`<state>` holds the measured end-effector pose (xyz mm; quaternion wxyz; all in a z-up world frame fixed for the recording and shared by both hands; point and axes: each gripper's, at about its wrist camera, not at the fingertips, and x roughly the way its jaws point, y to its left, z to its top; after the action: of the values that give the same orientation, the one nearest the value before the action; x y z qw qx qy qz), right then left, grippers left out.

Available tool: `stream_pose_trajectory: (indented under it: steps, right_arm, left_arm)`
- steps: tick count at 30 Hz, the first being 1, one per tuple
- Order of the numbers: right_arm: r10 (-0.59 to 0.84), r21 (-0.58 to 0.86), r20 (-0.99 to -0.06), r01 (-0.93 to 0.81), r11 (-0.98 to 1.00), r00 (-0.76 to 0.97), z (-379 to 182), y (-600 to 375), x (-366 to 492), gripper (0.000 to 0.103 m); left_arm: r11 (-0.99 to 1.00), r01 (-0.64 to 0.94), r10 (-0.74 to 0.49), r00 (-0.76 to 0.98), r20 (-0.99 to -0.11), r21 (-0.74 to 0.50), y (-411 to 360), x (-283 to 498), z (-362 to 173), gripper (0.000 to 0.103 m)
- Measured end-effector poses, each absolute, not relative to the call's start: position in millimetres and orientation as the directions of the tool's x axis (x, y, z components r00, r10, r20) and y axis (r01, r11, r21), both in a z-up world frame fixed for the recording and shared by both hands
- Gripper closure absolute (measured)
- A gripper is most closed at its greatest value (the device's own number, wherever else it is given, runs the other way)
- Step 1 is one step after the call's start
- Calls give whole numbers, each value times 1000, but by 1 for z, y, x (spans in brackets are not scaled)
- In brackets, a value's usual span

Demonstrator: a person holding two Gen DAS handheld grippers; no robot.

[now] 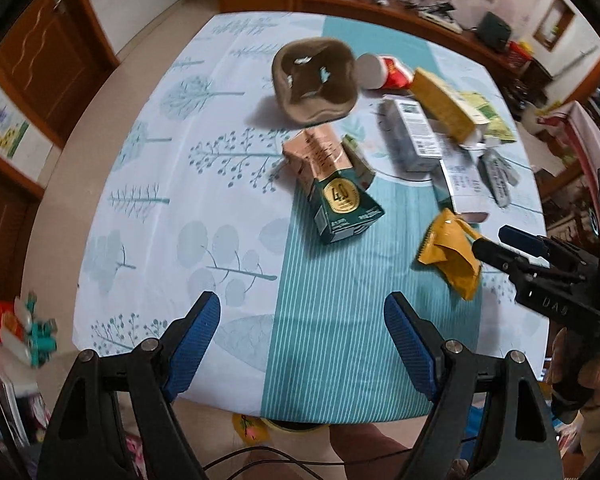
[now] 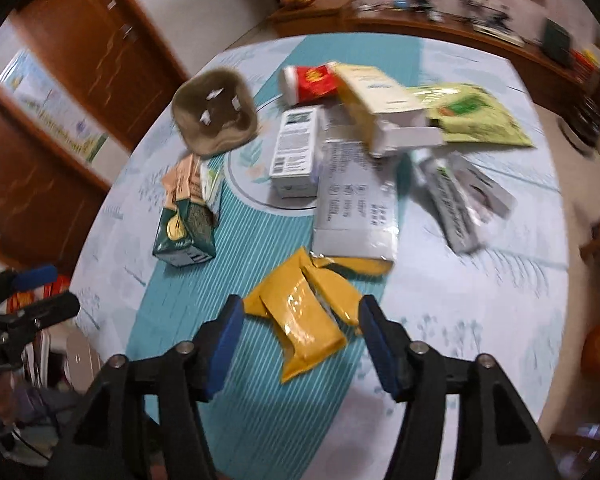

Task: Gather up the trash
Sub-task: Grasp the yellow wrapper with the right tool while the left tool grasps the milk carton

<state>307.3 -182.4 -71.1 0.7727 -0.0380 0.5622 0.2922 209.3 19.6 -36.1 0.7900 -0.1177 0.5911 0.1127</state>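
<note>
A: Right, tool status?

B: Left tool (image 1: 302,320) wide open, nothing in it, only bare bench (image 1: 160,240) between its tips. Right tool (image 2: 302,330) also wide open, holding nothing. The yellow wrapper (image 2: 304,320) sits between its fingers, pads not touching it.

A: How will it handle?

B: Looks like thin glossy film, crumpled, probably near weightless. Soft, so it'll collapse under the pads; slick surface may slide. I'd pinch the folded middle where layers stack, not a loose edge.

A: Rest of the trash?

B: Ahead of the right tool: grey pouch (image 2: 354,212) just beyond the wrapper, green carton (image 2: 186,232) ahead-left, boxes and a red cup (image 2: 310,82) further out. Brown bin (image 2: 216,114) far ahead-left, seemingly the drop point.
</note>
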Motion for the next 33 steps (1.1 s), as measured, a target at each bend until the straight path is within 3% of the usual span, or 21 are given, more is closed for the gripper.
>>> stream_pose_trajectory:
  steps: [12,13,15,20,30,32,33]
  right_arm:
    - [301,113,-942,-701,704,151,-108,-142,296,41]
    - [289,97,-944,-706,701,158,-110,-141,295,43]
    - [275,79,-947,-712,698,164,-111,-141,294,59]
    - [298,117,-943,-688,717,149,-110,-146,299,79]
    - [351,224,-932,-613,758,93,-108,-156,308,85]
    - [364,245,-927,-597,764,85,-108,-158,310,85]
    - [370,253,-925,-592,766,83,-108,-159,311,86]
  left_arm:
    - [912,-403,39,269,-962,-76,24,246,-42,20]
    - [911,-406,37,269,-963,-78,24,250,-43,20]
    - [906,-416,34,262,-965,-81,24,258,-47,20]
    - [898,-431,22,232,-972,-82,23,281,-61,20]
    - [907,-421,53,141,-989,-12,17,323,-95,20]
    - [905,-426,58,123,-991,0,17,327,-103,23]
    - [904,-427,54,115,-992,0,17,329,-106,32]
